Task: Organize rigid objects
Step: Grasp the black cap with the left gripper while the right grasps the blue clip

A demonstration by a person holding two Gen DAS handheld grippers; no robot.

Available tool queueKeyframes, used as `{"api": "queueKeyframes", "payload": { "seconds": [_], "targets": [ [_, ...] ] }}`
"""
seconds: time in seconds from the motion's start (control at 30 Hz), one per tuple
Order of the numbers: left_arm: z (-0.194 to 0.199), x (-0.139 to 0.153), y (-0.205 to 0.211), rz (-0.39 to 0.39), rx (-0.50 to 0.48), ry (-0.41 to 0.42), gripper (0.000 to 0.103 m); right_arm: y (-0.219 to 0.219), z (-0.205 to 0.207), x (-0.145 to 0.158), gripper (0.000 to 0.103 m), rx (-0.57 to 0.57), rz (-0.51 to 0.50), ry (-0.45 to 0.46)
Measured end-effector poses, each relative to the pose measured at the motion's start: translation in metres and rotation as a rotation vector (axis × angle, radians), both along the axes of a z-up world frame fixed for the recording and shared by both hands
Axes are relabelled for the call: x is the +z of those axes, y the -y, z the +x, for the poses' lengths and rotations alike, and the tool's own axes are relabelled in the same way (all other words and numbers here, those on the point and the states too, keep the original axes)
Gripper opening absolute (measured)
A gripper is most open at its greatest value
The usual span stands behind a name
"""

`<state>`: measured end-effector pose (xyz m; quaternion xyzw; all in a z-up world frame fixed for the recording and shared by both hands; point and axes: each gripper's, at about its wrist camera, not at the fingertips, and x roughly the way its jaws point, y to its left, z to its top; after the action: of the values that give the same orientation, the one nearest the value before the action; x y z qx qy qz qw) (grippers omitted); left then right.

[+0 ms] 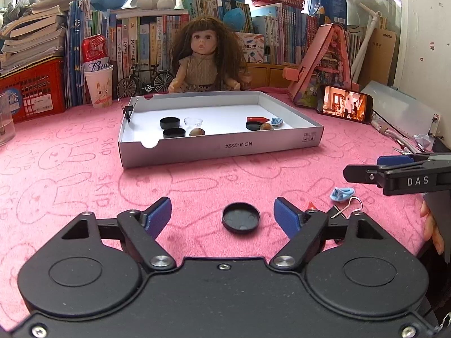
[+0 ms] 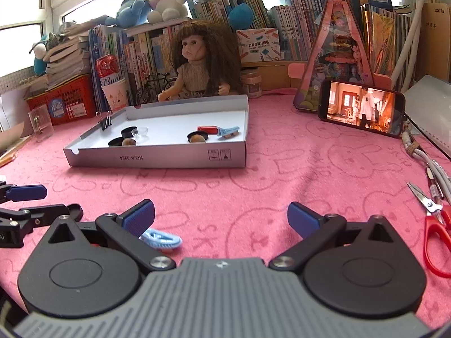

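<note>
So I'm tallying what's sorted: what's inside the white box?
Inside the white box: three black caps, a clear dish, two brown nuts, a red piece, a blue clip. The near wall hides the floor behind it.

Blue clip (image 2: 162, 239) beside right gripper (image 2: 221, 219)

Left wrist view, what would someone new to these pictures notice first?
Likely the long-haired doll sitting against the bookshelf, right behind the shallow white box on the pink rabbit-print cloth. Next, the black round lid lying on the cloth between the open fingers of the left claw. At the right, a phone playing a video leans beside the box.
</note>
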<state>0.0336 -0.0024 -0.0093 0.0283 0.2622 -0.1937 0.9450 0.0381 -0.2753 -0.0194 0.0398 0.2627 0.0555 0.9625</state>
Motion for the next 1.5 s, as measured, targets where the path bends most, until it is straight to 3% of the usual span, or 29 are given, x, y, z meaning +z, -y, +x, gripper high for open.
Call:
{"api": "queueKeyframes", "payload": {
  "seconds": [0.43,0.6,0.8,1.07,1.43,1.5],
  "targets": [
    [-0.004,-0.006,0.010,-0.030,-0.011,-0.026,0.049,-0.025,-0.020,-0.002,0.101,0.014,-0.012,0.039],
    [-0.005,-0.009,0.017,-0.023,-0.002,-0.027,0.045,-0.032,-0.019,-0.004,0.094,-0.008,0.022,0.036],
    [-0.004,-0.010,0.018,-0.019,0.025,-0.022,0.030,-0.037,-0.021,-0.003,0.081,-0.010,0.030,0.049],
    [-0.005,-0.011,0.018,-0.014,0.023,-0.014,0.030,-0.037,-0.021,-0.002,0.073,0.014,0.007,0.040],
    [-0.004,-0.010,0.020,-0.027,0.027,-0.017,0.030,-0.040,-0.012,-0.001,0.042,0.042,0.047,-0.023],
    [-0.004,-0.009,0.019,-0.030,0.029,-0.016,0.030,-0.041,-0.012,-0.001,0.042,0.044,0.043,-0.022]
  ]
}}
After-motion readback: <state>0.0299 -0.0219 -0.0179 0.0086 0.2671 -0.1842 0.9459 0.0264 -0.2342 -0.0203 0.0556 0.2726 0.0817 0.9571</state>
